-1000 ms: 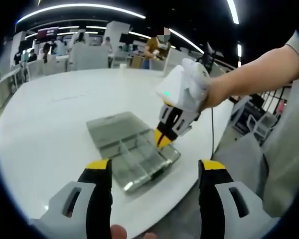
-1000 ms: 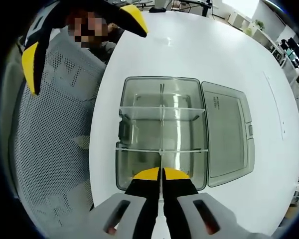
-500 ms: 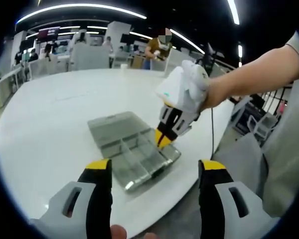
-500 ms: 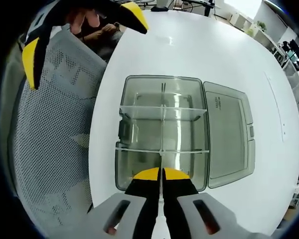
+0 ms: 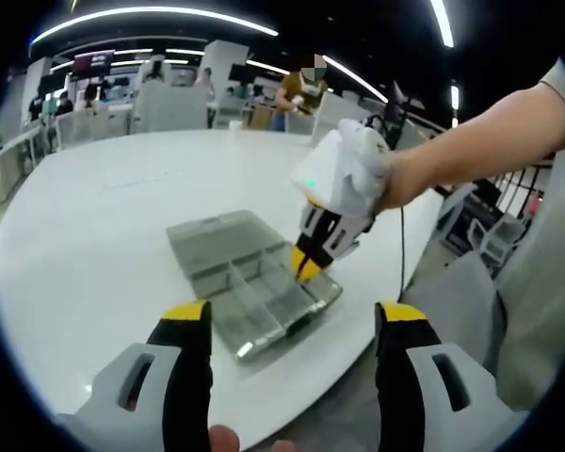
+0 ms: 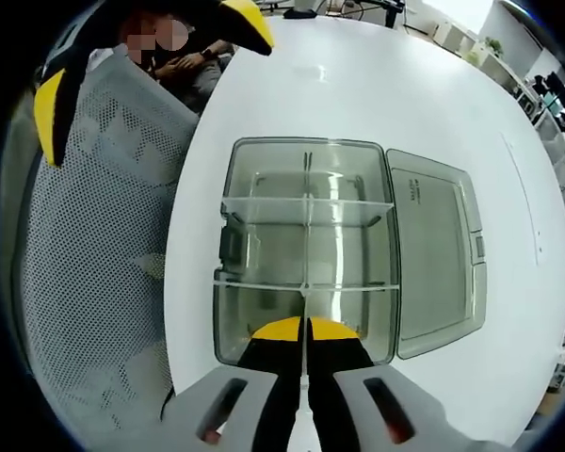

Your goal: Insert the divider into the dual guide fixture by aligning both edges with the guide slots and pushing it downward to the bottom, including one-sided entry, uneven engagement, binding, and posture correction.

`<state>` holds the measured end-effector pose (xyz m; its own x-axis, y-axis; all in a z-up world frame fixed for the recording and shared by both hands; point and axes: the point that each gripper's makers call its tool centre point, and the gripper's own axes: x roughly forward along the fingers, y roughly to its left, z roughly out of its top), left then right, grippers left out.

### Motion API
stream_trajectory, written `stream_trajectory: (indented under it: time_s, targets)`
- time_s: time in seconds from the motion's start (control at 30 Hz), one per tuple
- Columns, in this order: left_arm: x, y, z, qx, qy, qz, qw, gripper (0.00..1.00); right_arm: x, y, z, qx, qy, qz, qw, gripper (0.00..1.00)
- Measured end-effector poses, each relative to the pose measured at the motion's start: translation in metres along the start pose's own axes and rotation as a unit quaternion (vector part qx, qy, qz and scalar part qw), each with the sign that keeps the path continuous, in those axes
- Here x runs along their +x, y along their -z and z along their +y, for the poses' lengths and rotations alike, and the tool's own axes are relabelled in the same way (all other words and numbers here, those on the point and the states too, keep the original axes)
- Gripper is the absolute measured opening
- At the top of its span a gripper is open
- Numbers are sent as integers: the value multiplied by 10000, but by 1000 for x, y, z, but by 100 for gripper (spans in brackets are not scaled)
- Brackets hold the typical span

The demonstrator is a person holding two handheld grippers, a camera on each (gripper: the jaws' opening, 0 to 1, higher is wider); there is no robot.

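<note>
My right gripper (image 6: 307,329) is clamped on the clear divider (image 6: 306,282), which seems seated lengthwise in the transparent box (image 6: 306,250) on the white table (image 5: 85,226). My left gripper (image 5: 292,325) hangs spread, short of the box.

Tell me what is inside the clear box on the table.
Inside the clear box, thin clear dividers split it into compartments, all looking empty. The right claw pinches one divider's edge, hiding the near end. The lid lies open alongside.
</note>
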<state>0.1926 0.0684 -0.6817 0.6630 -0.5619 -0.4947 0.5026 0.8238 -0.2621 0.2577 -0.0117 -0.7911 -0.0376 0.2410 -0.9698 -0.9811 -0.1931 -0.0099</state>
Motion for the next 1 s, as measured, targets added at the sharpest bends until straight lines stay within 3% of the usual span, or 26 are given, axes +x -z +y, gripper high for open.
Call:
stream_trajectory:
  time_s: [0.53,1.0]
  targets:
    - [-1,0,1,20,-17,51,10000,68,3,2,2,26,63,64,10000,1]
    - [-1,1,0,38,-3,101,9999,68,-2,-1,0,145,84,-108,9998,11]
